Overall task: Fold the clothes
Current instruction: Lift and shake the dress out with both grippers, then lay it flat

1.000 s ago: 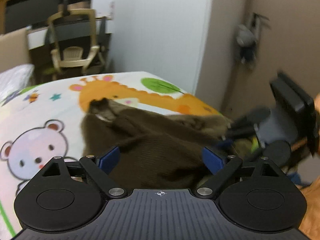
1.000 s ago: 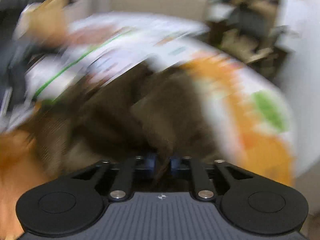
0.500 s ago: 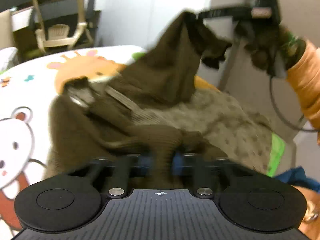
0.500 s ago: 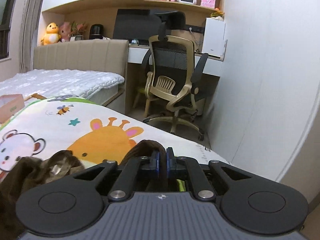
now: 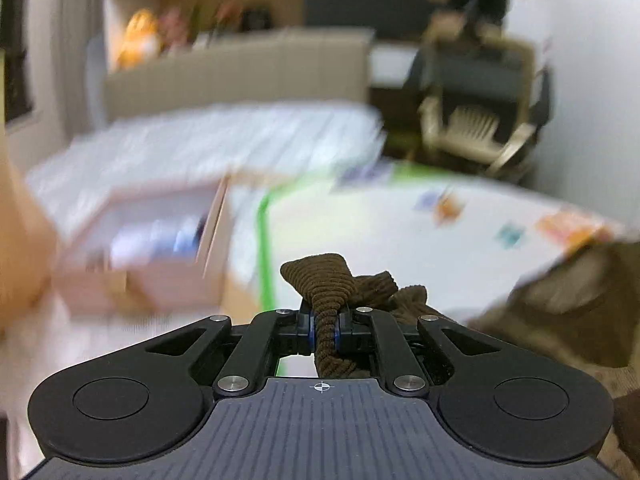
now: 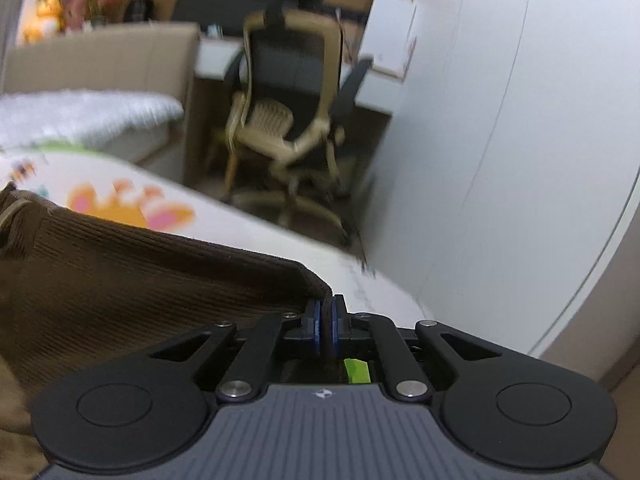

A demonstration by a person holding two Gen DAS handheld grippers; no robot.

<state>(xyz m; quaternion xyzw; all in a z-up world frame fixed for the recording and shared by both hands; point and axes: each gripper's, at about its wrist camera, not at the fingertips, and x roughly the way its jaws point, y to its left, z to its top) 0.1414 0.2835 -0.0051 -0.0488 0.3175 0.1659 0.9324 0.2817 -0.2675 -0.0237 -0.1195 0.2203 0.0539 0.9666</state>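
A brown ribbed knit sweater (image 6: 132, 276) is held by both grippers above a white cartoon-print sheet (image 5: 360, 224). My left gripper (image 5: 325, 326) is shut on a bunched corner of the sweater (image 5: 328, 280), which pokes out past the fingertips. More of the sweater hangs blurred at the right of the left wrist view. My right gripper (image 6: 327, 320) is shut on the sweater's edge; the cloth stretches away to the left over the sheet (image 6: 132, 204).
An open cardboard box (image 5: 148, 248) stands at the sheet's left. A bed with a white cover (image 5: 208, 140) lies behind. A beige office chair (image 6: 288, 120) stands by a desk. A white wall (image 6: 500, 120) is close on the right.
My left gripper has swung left, holding a sweater corner, and now faces the box and bed. My right gripper keeps its grip, and the sweater now stretches taut to its left.
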